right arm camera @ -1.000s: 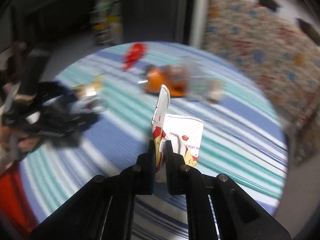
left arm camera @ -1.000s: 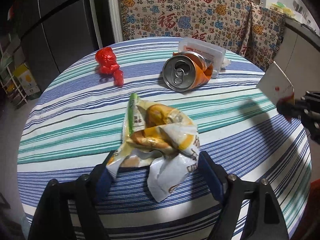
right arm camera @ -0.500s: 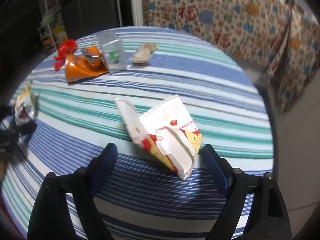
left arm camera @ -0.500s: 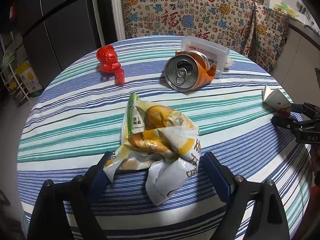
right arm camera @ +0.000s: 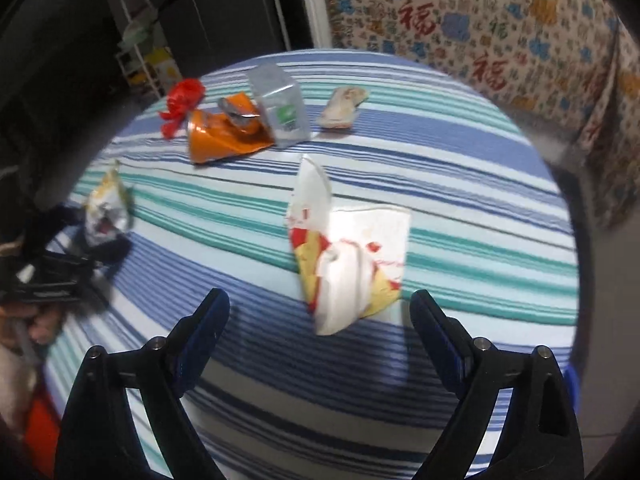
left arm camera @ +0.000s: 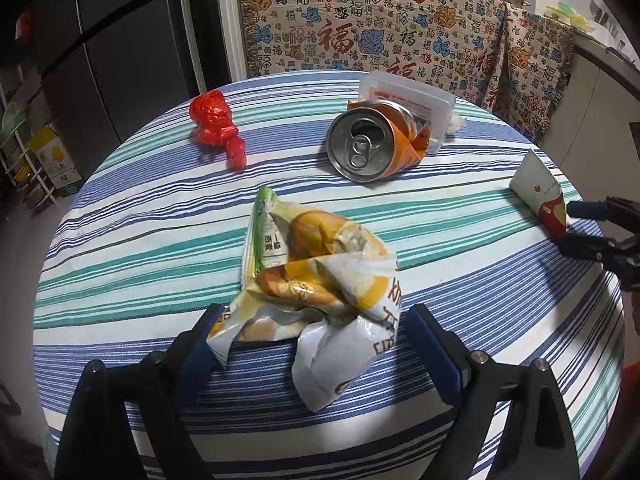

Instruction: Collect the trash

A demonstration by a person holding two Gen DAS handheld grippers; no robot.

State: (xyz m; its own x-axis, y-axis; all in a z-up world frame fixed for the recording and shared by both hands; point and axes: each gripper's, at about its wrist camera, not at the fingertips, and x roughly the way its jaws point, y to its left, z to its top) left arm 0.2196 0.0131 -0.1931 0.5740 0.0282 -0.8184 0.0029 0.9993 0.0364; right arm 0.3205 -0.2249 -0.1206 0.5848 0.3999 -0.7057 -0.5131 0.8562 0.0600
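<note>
Both tools stand wide apart, gripping nothing. The left tool point(left arm camera: 312, 344) straddles a crumpled yellow-and-white snack wrapper point(left arm camera: 320, 280) on the striped tabletop point(left arm camera: 140, 248); the right tool point(right arm camera: 320, 320) hovers near a flattened white-and-red paper cup point(right arm camera: 348, 256) — apparently not touching.

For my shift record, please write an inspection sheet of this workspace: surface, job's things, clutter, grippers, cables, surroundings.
Surface: round table with a striped cloth.
Job's things: crumpled snack bag near the front edge; crushed orange can on its side against a clear plastic box; red wrapper; flattened paper cup; small crumpled wrapper at the far side.
Clutter: nothing seen.
Grippers: left gripper open, fingers either side of the snack bag; right gripper open, paper cup lying ahead of it.
Cables: nothing seen.
Surroundings: patterned cloth behind; dark refrigerator; shelf rack.
</note>
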